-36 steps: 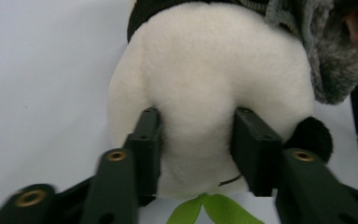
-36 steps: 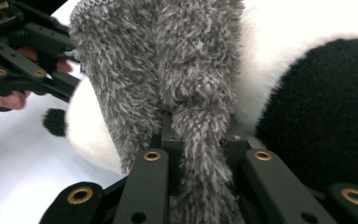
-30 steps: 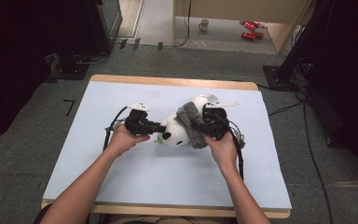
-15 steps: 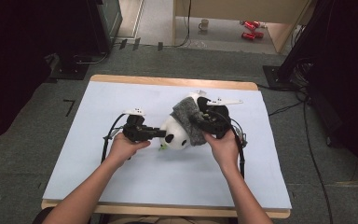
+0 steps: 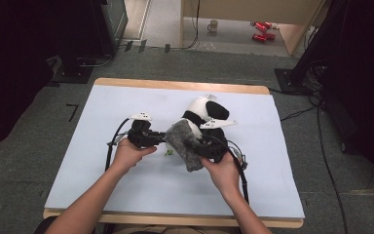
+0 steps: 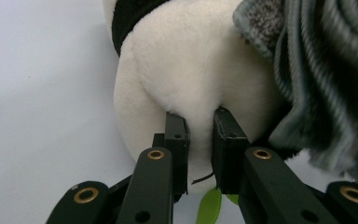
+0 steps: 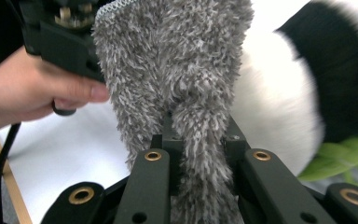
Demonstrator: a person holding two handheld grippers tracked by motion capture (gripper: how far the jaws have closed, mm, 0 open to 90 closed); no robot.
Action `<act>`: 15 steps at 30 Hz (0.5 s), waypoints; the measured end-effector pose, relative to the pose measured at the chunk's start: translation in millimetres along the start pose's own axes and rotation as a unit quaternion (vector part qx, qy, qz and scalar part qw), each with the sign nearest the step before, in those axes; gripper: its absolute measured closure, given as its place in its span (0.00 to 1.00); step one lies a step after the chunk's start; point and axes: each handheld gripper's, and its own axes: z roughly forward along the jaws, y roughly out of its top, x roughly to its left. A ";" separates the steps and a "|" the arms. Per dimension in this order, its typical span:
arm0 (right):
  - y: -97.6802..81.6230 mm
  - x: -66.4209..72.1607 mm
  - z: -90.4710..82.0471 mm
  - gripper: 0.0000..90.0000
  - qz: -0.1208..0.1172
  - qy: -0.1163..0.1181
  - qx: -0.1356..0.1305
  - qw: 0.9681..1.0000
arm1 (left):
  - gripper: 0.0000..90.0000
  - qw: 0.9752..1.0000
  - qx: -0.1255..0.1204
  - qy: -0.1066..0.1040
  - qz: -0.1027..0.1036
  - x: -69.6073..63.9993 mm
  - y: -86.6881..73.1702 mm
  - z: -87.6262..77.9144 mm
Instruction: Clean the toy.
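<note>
Panda (image 5: pixel 202 111) is pinched by the left gripper (image 5: pixel 161 138) to keep it still, while the right gripper (image 5: pixel 200 146) jaws clamp the grey cloth (image 5: pixel 182 144) against it.

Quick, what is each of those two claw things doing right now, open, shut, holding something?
Left gripper: shut, pinching the white plush of the panda toy.
Right gripper: shut on the grey fuzzy cloth.

plush panda (image 5: pixel 202 111) soft short-pile fleece, grey cloth (image 5: pixel 182 145) shaggy rough microfibre, jaws matt black plastic with brass rivets, bench (image 5: pixel 282 185) smooth matt white top, wood edge
</note>
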 end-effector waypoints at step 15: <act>-24.7 13.0 38.9 0.88 -0.062 -0.025 0.027 0.997 | 0.88 0.999 -0.006 0.009 -0.034 5.9 -2.0 0.4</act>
